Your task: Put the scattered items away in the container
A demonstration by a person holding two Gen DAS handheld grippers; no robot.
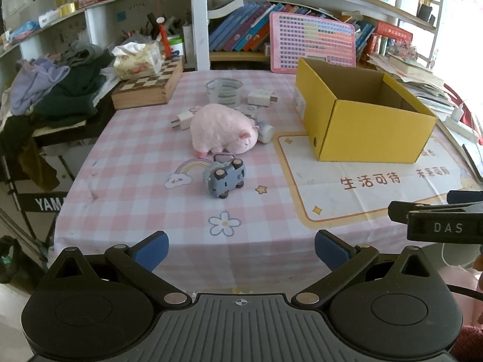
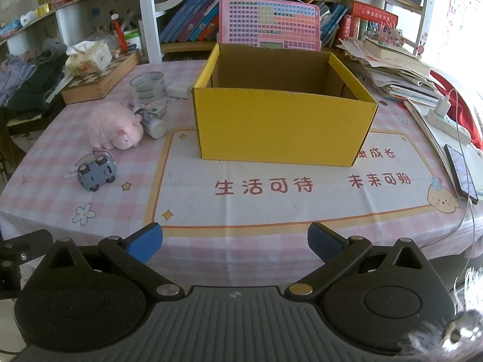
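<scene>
We hold both hand-held grippers level over the bench's near edge, the left hand-held gripper point(image 1: 241, 252) and right hand-held gripper point(image 2: 235, 246) each spread wide, gripping nothing. The yellow cardboard box point(image 2: 283, 126) stands ahead; plush pig point(image 1: 223, 128) and toy car point(image 1: 225, 178) lie left of it.

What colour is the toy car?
Grey-blue toy car with black wheels, clearest in the left wrist view.

Home study room: crowded bookshelves point(image 1: 241, 27), pink checked tablecloth point(image 1: 135, 150), clothes pile point(image 1: 60, 87), chessboard box point(image 1: 151, 86).
</scene>
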